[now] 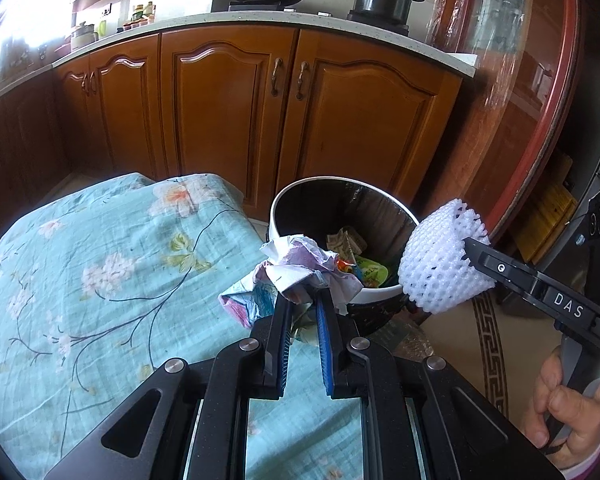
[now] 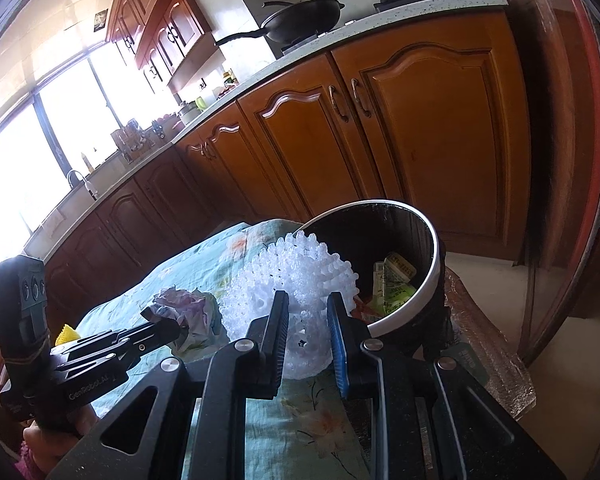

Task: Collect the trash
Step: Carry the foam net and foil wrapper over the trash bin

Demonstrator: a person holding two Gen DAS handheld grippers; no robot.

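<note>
Paper wad (image 1: 300, 268) sits clamped in the left hand-held gripper (image 1: 305, 300) at the bin's (image 1: 278, 204) near rim; foam net (image 2: 296, 280) is pinched in the right hand-held gripper (image 2: 309, 316) beside the opening; released too early, either could catch the rim and fall onto the bench cloth (image 1: 100, 260)

Crumpled paper wad (image 1: 300, 264), white foam net sleeve (image 1: 436, 256), glossy wooden cabinets (image 1: 228, 112), floral cotton cloth (image 1: 100, 264)
</note>
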